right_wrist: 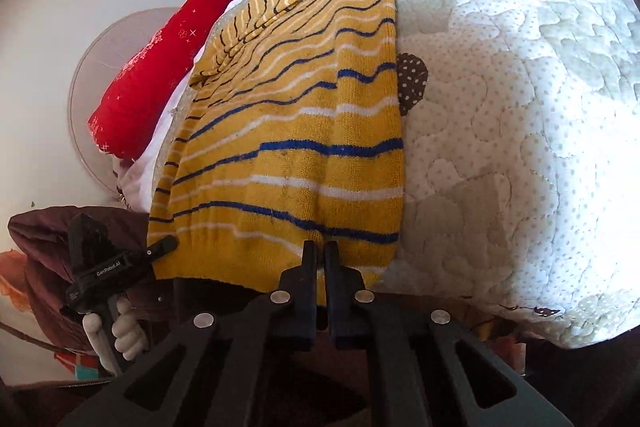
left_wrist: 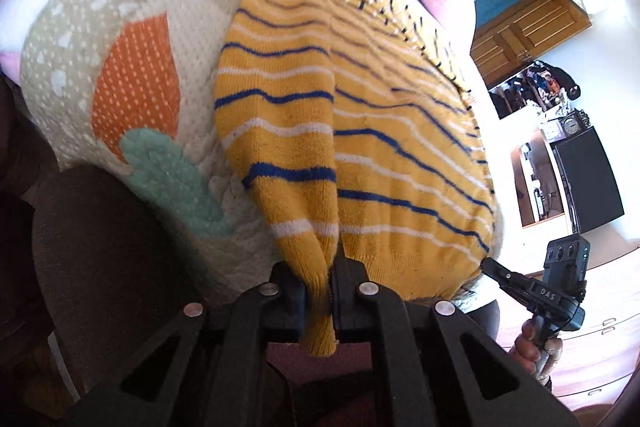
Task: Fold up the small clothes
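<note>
Left gripper clamped on yellow striped sweater cuff; right gripper closed at its hem, on the quilt

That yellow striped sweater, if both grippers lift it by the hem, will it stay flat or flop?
Probably flop: the yellow striped sweater is soft knit, already bunching where the left gripper pinches it. It looks light, so the rest should hang and sag between the left gripper and the right gripper. Its fuzzy surface likely drags on the quilt rather than sliding.
</note>
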Demonstrator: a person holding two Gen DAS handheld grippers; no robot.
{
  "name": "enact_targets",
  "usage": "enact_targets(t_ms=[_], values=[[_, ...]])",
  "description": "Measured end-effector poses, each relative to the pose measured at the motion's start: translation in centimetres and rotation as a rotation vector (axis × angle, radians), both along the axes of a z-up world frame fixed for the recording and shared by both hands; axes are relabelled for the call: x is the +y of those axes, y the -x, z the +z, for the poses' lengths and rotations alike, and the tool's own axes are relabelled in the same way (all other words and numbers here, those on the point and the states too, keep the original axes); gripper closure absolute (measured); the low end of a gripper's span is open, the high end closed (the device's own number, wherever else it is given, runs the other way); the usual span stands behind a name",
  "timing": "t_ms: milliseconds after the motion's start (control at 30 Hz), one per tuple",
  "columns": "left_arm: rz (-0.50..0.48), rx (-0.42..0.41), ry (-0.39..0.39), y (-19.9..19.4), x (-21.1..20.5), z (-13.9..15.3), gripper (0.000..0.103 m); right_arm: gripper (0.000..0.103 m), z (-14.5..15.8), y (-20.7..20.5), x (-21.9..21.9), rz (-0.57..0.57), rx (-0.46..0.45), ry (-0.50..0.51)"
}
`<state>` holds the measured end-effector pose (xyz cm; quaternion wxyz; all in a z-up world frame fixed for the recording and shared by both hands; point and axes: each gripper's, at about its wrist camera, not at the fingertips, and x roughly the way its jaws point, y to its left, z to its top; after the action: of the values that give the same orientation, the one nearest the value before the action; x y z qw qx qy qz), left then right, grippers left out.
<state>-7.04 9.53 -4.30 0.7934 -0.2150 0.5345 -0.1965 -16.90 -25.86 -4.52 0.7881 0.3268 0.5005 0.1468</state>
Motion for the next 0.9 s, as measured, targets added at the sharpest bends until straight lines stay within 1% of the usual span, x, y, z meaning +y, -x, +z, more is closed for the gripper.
enact_targets(t_ms=[100, 200, 267, 367, 400, 433, 467, 567, 667, 733, 833, 867, 900], values=[[0.004, -0.017, 0.009, 0.0, 0.2, 0.7, 0.094, 0.099, 0.2, 0.0, 0.2, 0.002, 0.004, 0.033], [0.004, -0.016, 0.001, -0.2, 0.1, 0.8, 0.094, 0.098, -0.6, -0.2, -0.1, -0.019, 0.044, 0.056], [0.006, -0.003, 0.003, -0.5, -0.2, 0.6, 0.094, 0.094, -1.0, 0.0, -0.5, -0.032, 0.070, 0.074], [0.012, 0.007, 0.004, -0.5, -0.5, 0.4, 0.094, 0.080, -1.1, 0.4, -1.0, -0.043, 0.066, 0.076], [0.013, 0.008, 0.005, -0.4, -0.2, 0.4, 0.094, 0.071, -1.1, 0.5, -1.2, -0.050, 0.066, 0.081], [0.015, 0.008, 0.003, -0.4, -0.2, 0.3, 0.094, 0.064, -1.2, 0.6, -1.4, -0.061, 0.071, 0.099], [0.015, 0.008, 0.001, -0.4, -0.3, 0.3, 0.094, 0.064, -1.2, 0.7, -1.7, -0.070, 0.072, 0.104], [0.013, 0.001, -0.007, -0.3, -0.3, 0.4, 0.094, 0.064, -1.7, 1.3, -2.3, -0.085, 0.078, 0.075], [0.010, 0.006, -0.011, -0.4, -0.6, 0.3, 0.094, 0.063, -2.0, 1.1, -2.6, -0.083, 0.055, 0.037], [0.013, 0.009, -0.010, -0.5, -0.7, 0.2, 0.094, 0.062, -2.0, 0.4, -2.2, -0.068, 0.032, 0.027], [0.020, 0.015, -0.007, -0.5, -0.8, 0.1, 0.094, 0.059, -2.2, -0.6, -0.8, -0.033, 0.021, 0.034], [0.022, 0.016, -0.009, -0.5, -0.8, 0.1, 0.094, 0.060, -2.2, -0.9, -0.1, -0.022, 0.025, 0.042], [0.024, 0.016, -0.010, -0.5, -0.8, 0.1, 0.094, 0.067, -2.2, -1.0, 0.3, -0.015, 0.028, 0.047]])
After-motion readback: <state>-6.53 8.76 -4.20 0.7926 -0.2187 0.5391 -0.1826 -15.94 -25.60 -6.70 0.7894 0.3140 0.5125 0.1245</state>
